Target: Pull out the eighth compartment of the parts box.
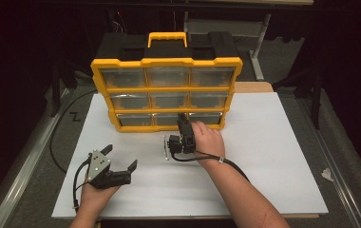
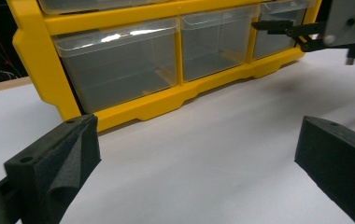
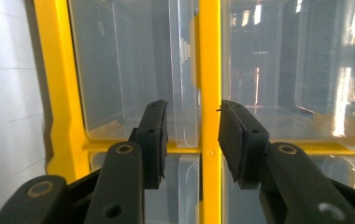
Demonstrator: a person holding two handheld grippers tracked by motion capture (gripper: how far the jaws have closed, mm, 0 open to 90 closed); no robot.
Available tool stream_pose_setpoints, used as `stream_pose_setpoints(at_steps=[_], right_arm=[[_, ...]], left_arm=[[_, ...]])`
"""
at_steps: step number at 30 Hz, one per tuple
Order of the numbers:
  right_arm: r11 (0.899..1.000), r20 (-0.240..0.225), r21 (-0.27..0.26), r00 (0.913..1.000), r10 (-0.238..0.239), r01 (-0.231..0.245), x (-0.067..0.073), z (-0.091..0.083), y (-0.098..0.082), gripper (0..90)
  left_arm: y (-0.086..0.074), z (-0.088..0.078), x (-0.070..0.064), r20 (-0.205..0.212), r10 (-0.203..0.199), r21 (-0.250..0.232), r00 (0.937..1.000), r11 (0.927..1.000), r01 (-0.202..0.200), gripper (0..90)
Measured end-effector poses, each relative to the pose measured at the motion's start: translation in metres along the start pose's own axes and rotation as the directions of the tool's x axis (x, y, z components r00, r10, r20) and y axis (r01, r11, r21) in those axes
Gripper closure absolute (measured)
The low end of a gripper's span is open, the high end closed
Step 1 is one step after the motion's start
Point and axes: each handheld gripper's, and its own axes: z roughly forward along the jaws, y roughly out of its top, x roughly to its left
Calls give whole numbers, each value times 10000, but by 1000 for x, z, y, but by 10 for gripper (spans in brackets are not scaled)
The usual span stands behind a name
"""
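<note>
The yellow drawer cabinet (image 1: 166, 88) stands upright toward the far edge of the white worktop (image 1: 264, 161), its face of clear drawers turned to the person, three rows of three. The right tongs (image 1: 184, 124) are up against the bottom row, at the seam between the middle drawer (image 1: 166, 119) and the right-hand one, so the thing to be worked lies straight ahead of them and almost touching. In the right gripper view, which is rolled on its side, the yellow divider bar (image 3: 209, 70) runs between the two black pads (image 3: 153, 135), with the lip of a clear drawer (image 3: 133, 70) beside the left pad; the pads stand narrow but with a gap, and I cannot see them pressing on anything. The drawer's pull axis runs toward the near edge, so the coming move probably depends on catching the drawer's front lip and not the frame. The right hand (image 1: 208, 137) is stretched forward with the wrist rolled, the gripper pointing level at the cabinet. The left tongs (image 1: 120, 161) rest well back near the near left corner, wide apart and empty, aimed at the bottom-left drawer (image 2: 119, 63), farther off than the right.
</note>
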Motion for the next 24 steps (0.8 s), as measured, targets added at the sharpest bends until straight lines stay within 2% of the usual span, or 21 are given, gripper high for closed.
stream_pose_setpoints(at_steps=[1,3,11,12,13,15,19,24], right_arm=[[9997,-67,101,9998,206,-206,2,2,0,663],[9999,-53,69,9999,-95,96,1,5,1,680],[9999,84,51,9999,-98,97,3,10,4,720],[9997,97,30,9997,-245,245,3,10,4,727],[9999,15,126,10000,-96,96,5,11,5,732],[9996,99,180,9997,-215,213,7,12,4,736],[9995,155,277,9997,-174,169,6,12,5,779],[9994,265,212,9993,-280,274,5,12,5,787]], left_arm=[[0,0,0,7,-6,11,10000,10000,6,9],[0,1,1,5,-22,-6,10000,10000,22,9],[0,0,1,58,-30,-63,10000,10000,30,9],[0,0,1,57,-35,-68,10000,10000,35,9],[0,0,1,57,-35,-68,10000,10000,35,9],[0,1,1,66,-44,-65,10000,10000,44,9],[0,0,1,59,-47,-82,10000,10000,47,9],[0,1,1,67,-35,-71,10000,10000,36,9]])
